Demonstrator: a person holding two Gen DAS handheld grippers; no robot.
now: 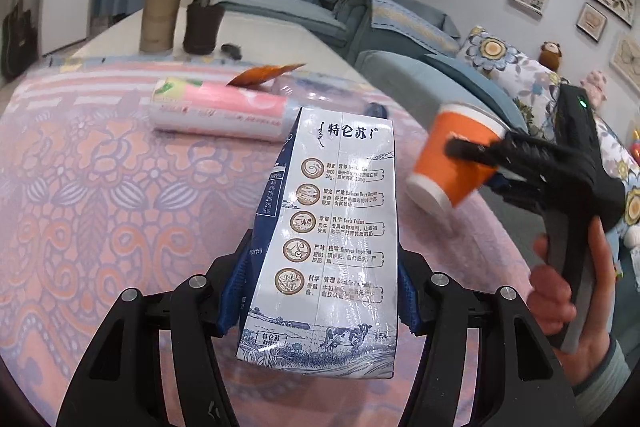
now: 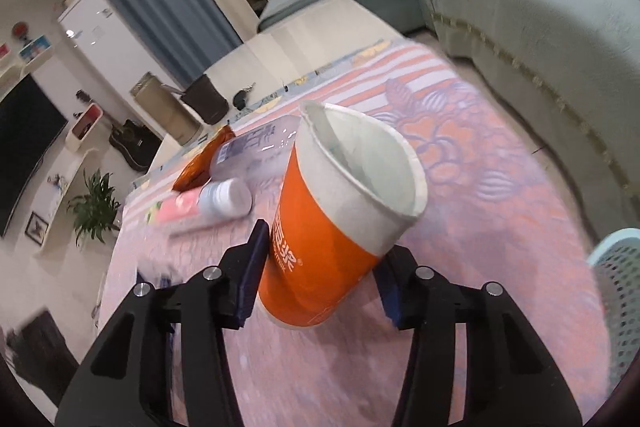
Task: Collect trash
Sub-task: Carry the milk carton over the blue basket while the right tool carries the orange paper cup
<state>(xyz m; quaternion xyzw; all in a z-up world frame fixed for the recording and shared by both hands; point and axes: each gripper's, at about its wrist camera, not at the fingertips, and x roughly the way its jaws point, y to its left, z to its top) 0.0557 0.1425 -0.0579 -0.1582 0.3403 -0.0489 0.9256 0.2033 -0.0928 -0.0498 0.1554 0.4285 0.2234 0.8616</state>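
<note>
Left gripper point(image 1: 320, 289) found clamped on carton point(image 1: 340, 211), pads pressing both narrow sides near the base, carton lifted off the cloth point(image 1: 80, 187) on the near side of the bottle point(image 1: 220, 111) and leaning away from the camera. Panels seen dented and pinched in toward the top; judged empty or nearly so, hence light, with soft walls and a glossy, slippery film. Hold best kept low near the folded base, where the board is stiffest; harder squeezing likely to collapse it further. Right gripper point(image 2: 320, 279) found closed on cup point(image 2: 340, 195), pads on opposite sides of the lower orange wall, cup tilted, mouth up and away, held in the air to the right of the bottle. Inside seen dry and empty. Judged very light, thin paper, easily crushed at mid-wall; rolled rim and bottom ring stiffer. Taper narrowing toward the base, so risk of slipping out downward under a slack hold. Bottle lying on its side on the cloth, wrapper point(image 1: 264, 73) just behind it, neither yet collected. Basket point(image 2: 616, 287) noted well apart from the bottle, at the right edge of the right wrist view; presumed destination.
</note>
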